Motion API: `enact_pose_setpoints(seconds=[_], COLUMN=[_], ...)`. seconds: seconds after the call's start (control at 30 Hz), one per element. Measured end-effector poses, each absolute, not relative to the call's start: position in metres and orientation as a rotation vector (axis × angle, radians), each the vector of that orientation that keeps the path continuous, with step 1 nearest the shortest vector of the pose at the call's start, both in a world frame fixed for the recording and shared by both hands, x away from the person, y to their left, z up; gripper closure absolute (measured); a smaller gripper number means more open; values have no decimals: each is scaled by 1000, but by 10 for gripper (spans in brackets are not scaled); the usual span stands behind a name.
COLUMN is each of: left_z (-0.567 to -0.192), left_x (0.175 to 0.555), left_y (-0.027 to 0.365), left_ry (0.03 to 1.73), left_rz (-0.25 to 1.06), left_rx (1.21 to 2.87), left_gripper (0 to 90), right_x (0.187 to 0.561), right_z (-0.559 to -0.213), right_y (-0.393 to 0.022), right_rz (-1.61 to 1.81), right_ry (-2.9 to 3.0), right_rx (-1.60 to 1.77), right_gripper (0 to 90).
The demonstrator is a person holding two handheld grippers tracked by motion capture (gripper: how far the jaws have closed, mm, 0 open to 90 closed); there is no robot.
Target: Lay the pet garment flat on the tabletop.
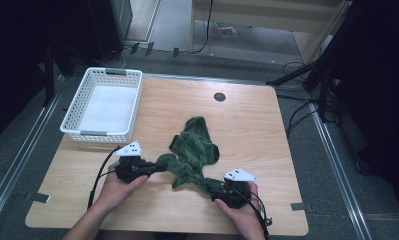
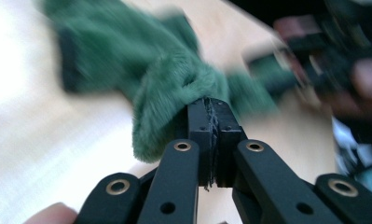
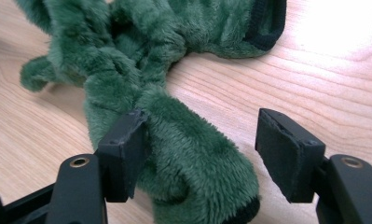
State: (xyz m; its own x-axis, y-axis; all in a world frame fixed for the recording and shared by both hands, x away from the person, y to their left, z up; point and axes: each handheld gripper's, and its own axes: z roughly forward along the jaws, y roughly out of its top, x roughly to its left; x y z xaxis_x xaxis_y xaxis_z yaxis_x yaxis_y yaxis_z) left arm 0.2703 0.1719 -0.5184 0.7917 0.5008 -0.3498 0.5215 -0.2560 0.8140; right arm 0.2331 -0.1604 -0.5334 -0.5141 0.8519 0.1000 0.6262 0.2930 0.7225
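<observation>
From the high view, a crumpled green fleece garment (image 1: 194,152) lies on the wooden table (image 1: 257,130), near its front middle. The left gripper (image 1: 157,167) touches its left end, the right gripper (image 1: 213,191) its near end, each in a hand. A white basket (image 1: 73,112) stands at the far left corner.

In the left gripper view, the jaws are clenched on a fold of the garment (image 2: 174,88); the background is blurred, probably the other hand.

In the right gripper view, the jaws stand wide apart, a fleece end (image 3: 193,154) lying between them against one pad.
</observation>
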Motion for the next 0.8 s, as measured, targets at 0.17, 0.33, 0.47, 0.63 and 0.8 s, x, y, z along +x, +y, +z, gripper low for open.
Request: enact_pose_setpoints(seconds=[0.17, 0.33, 0.47, 0.63, 0.8], left_z=[-532, -521, -518, -526, -520], left_x=[254, 263, 269, 260, 265], left_y=[189, 203, 186, 151, 150], left_ry=[800, 968, 1036, 1012, 1027], left_rz=[72, 19, -13, 55, 164], left_rx=[2082, 1829, 1772, 1969, 1989], left_gripper=[691, 489, 412, 461, 805], right_x=[232, 224, 217, 211, 227], right_z=[-534, -525, -523, -533, -525], right_y=[-160, -166, -174, -180, -181], right_rz=[1029, 1073, 1087, 1066, 1105], right_ry=[2286, 2250, 2230, 2314, 2225], right_rx=[1316, 1319, 1356, 1345, 1324], right_gripper=[315, 305, 328, 639, 805])
